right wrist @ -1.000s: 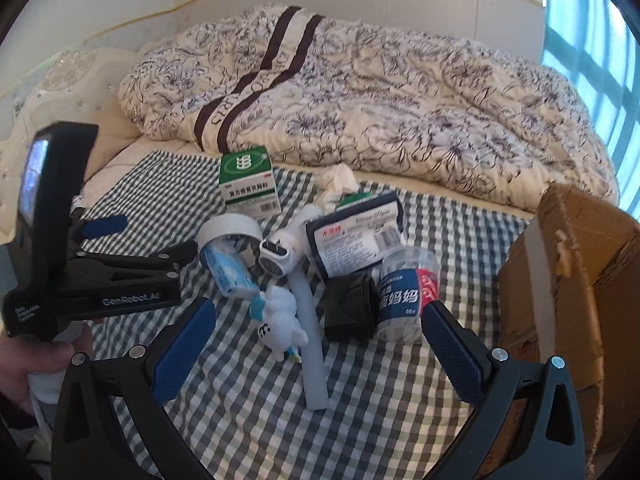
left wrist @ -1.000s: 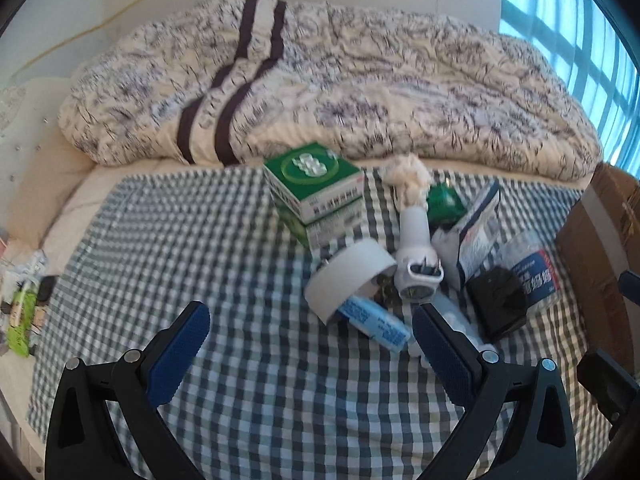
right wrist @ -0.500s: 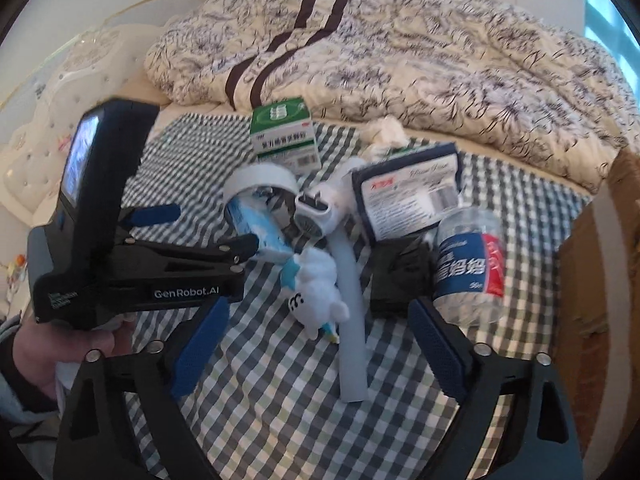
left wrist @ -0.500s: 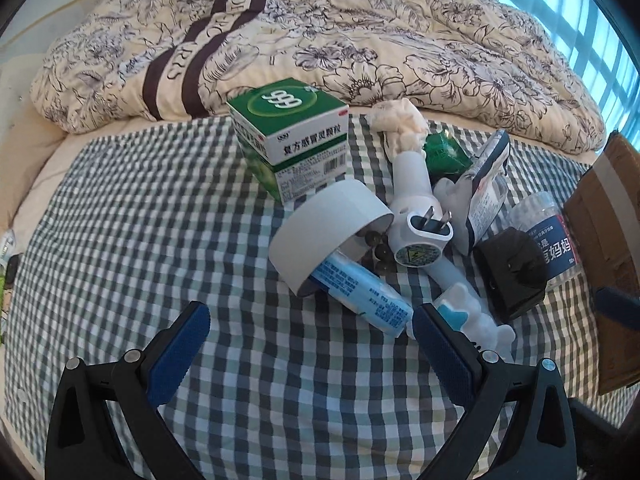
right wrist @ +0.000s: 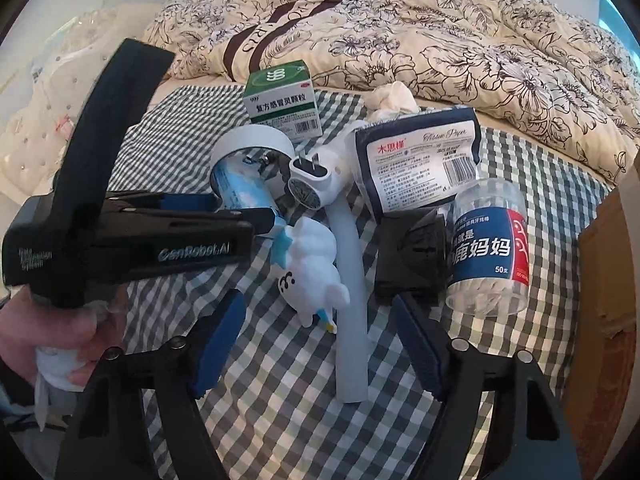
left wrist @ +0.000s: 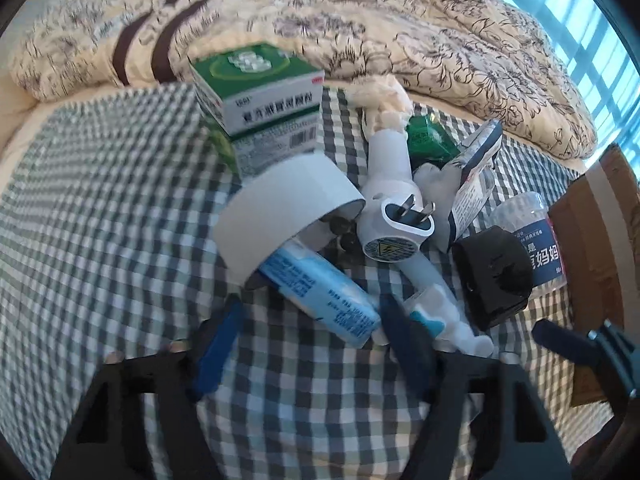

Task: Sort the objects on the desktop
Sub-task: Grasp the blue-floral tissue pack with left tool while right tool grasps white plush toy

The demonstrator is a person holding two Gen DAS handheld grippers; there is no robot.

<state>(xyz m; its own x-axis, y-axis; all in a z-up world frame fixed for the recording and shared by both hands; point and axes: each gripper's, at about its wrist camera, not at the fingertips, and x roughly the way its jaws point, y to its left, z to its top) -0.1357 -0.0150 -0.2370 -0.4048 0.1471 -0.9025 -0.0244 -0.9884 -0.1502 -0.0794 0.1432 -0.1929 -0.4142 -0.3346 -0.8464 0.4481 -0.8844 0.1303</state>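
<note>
Right, straight to the grippers, then outward.

Left gripper point(left wrist: 310, 330): jaws part-way apart and empty; its blue pads flank the near end of the blue-and-white packet point(left wrist: 318, 290) without clearly touching it; seen from the right wrist view it reaches in from the left, low over the pile.

Hand point(right wrist: 52, 340): wrapped round the left gripper's handle at the near left edge; nothing else of the person shows.

Right gripper point(right wrist: 320, 340): jaws apart at a middling width, nothing between them but the near end of the pale tube point(right wrist: 350, 292); it hangs over the near side of the heap.

Nearest clutter: white toy figure point(right wrist: 312, 268) lying just left of the tube; black block point(right wrist: 412, 256) just right of it, touching the clear jar of cotton swabs point(right wrist: 486, 252).

Middle of the pile: white tape roll point(left wrist: 288, 208) tilted over the far end of the packet; white plug adapter point(left wrist: 394, 220) with its prongs up, just right of the roll; tissue pack point(right wrist: 418, 160) leaning behind the block and jar.

Far side: green medicine box point(right wrist: 284, 98) upright; crumpled tissue point(right wrist: 394, 96) to its right; a dark green item behind the adapter, too hidden to name.

Setting: checked cloth point(left wrist: 100, 220) beneath it all; floral duvet point(right wrist: 440, 32) beyond; cardboard box point(right wrist: 612, 272) at the right edge, probably the bin for sorting.

Progress: barely begun, I'd say; every item lies in one heap and neither gripper holds anything; the whole sort is left, and the packet looks like the left gripper's first pick.
</note>
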